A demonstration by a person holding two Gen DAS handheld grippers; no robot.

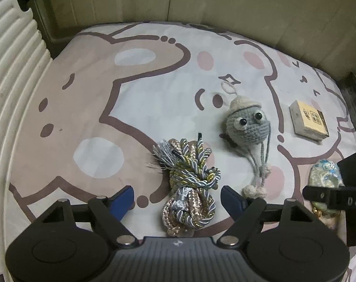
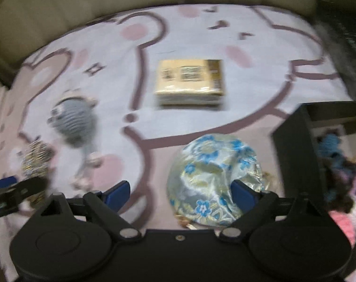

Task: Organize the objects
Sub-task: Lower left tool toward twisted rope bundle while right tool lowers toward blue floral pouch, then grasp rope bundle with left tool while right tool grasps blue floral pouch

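A bundle of twisted gold, silver and blue cord (image 1: 189, 183) lies on the cartoon-bear mat (image 1: 84, 108), between the blue pads of my left gripper (image 1: 178, 199). Neither pad touches it, so the gripper is open. In the blurred right wrist view a blue-flowered brocade pouch (image 2: 213, 178) lies between the pads of my right gripper (image 2: 181, 195). The right pad overlaps the pouch's edge and the left pad stands clear of it. A grey crochet ball toy (image 1: 247, 127) with a hat and tassels lies right of the cord. A yellow box (image 2: 189, 82) lies farther back.
A black open box (image 2: 295, 141) holding blue and pink items stands at the right edge of the mat. A white ribbed panel (image 1: 13, 70) borders the mat on the left. A beige wall (image 1: 201, 0) runs along the back.
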